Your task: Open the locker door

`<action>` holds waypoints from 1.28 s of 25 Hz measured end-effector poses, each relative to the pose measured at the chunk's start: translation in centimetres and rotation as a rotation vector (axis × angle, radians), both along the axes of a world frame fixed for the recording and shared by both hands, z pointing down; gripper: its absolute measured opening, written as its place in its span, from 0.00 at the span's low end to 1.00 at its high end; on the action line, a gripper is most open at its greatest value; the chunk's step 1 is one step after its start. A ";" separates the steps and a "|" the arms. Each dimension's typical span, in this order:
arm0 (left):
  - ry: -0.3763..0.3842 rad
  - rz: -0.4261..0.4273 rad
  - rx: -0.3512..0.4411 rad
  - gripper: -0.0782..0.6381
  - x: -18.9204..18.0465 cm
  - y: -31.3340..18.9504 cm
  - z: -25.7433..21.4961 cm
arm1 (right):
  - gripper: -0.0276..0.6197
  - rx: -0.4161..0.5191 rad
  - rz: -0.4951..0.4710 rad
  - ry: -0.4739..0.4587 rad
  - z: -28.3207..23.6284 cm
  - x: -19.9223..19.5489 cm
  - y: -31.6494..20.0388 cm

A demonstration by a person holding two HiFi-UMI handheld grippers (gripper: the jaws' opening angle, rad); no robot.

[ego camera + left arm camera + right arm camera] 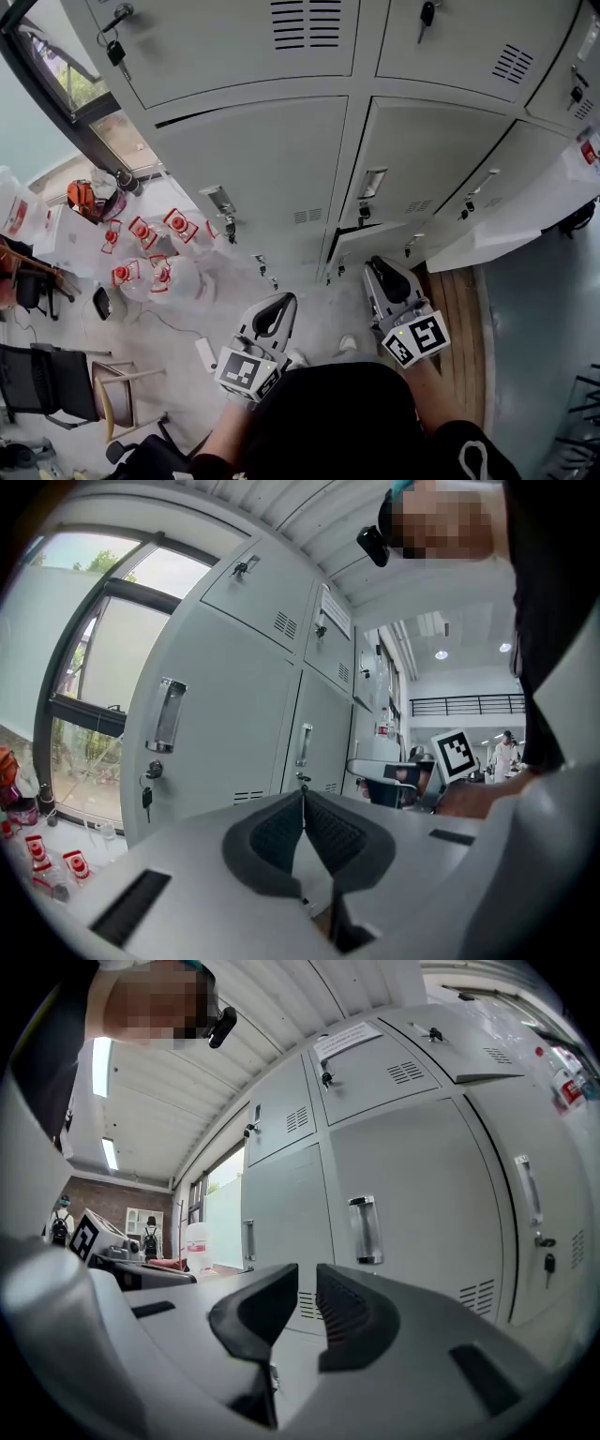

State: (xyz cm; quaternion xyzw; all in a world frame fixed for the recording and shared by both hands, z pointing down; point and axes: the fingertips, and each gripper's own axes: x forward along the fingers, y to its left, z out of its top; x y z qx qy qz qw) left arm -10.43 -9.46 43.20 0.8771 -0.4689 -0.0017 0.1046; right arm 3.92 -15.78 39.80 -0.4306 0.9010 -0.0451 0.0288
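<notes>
Workplace locker area, grey metal lockers [253,159], office chair [42,380], large window [77,86]

A black top [347,422] covers the torso, with a white drawstring loop [472,459] at five o'clock in the head view. The left gripper [284,300] and right gripper [379,264] are pale grey shells. Each has dark ribbed fingers [330,832] and a white cube [417,337] printed with black square markers.

Unobstructed air before the locker doors [262,169]
</notes>
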 end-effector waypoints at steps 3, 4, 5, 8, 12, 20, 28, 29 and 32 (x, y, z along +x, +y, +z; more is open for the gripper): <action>-0.012 -0.040 -0.007 0.14 -0.1 -0.7 -0.1 | 0.13 0.002 -0.009 0.003 -0.1 0.3 -2.1; -0.015 -0.055 -0.009 0.14 -0.2 -0.9 -0.1 | 0.14 0.003 -0.014 0.002 -0.2 0.3 -2.7; -0.016 -0.070 -0.011 0.14 -0.2 -1.0 -0.2 | 0.17 0.006 -0.019 0.003 -0.4 0.3 -3.3; -0.024 -0.109 -0.019 0.14 -0.4 -1.6 -0.2 | 0.22 0.016 -0.025 0.005 -1.0 0.3 -5.3; -0.034 -0.145 -0.018 0.14 -0.8 -2.0 -0.3 | 0.29 0.011 -0.022 0.000 -1.2 0.3 -7.6; -0.039 -0.221 -0.029 0.14 -1.8 -2.3 -0.1 | 0.36 0.001 -0.045 0.031 -1.1 -1.1 -10.9; -0.045 -0.276 -0.035 0.14 -3.0 -2.1 0.1 | 0.38 0.004 -0.042 0.021 -1.6 -1.9 -12.6; -0.045 -0.281 -0.032 0.14 -3.1 -2.1 0.0 | 0.38 0.003 -0.042 0.020 -1.6 -2.0 -12.7; -0.048 -0.289 -0.021 0.14 -3.4 -2.1 -0.1 | 0.38 0.002 -0.042 0.020 -1.5 -2.3 -13.0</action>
